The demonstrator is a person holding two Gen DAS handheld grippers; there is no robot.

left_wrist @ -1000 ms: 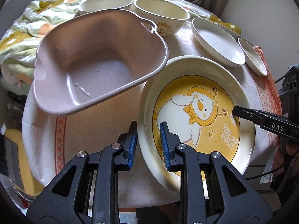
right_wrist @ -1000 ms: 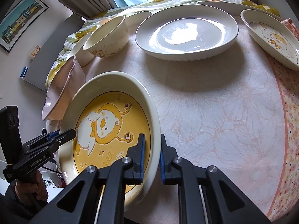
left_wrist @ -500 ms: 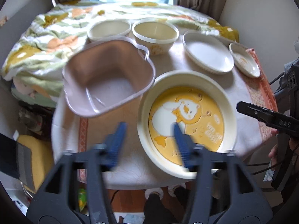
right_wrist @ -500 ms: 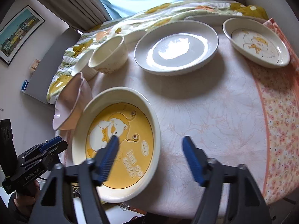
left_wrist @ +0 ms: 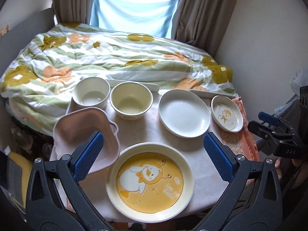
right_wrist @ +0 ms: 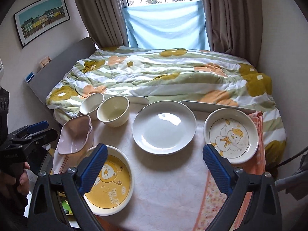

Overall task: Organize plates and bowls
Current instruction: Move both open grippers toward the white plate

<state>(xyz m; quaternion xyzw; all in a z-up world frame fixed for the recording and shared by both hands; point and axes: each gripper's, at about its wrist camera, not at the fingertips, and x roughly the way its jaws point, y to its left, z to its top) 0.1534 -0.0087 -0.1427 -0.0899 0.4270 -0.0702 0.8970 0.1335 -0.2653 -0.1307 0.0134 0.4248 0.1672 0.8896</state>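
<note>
Left wrist view: left gripper (left_wrist: 154,156) spread wide, holding nothing; yellow duck plate (left_wrist: 150,182) lies flat at the table's near edge, directly below and between its jaws.

Right wrist view: right gripper (right_wrist: 153,166) likewise wide and empty; the same plate (right_wrist: 109,181) sits near-left, nearer the left gripper.

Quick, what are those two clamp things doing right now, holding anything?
Left gripper: open, holding nothing, above the yellow duck plate.
Right gripper: open, holding nothing.
</note>
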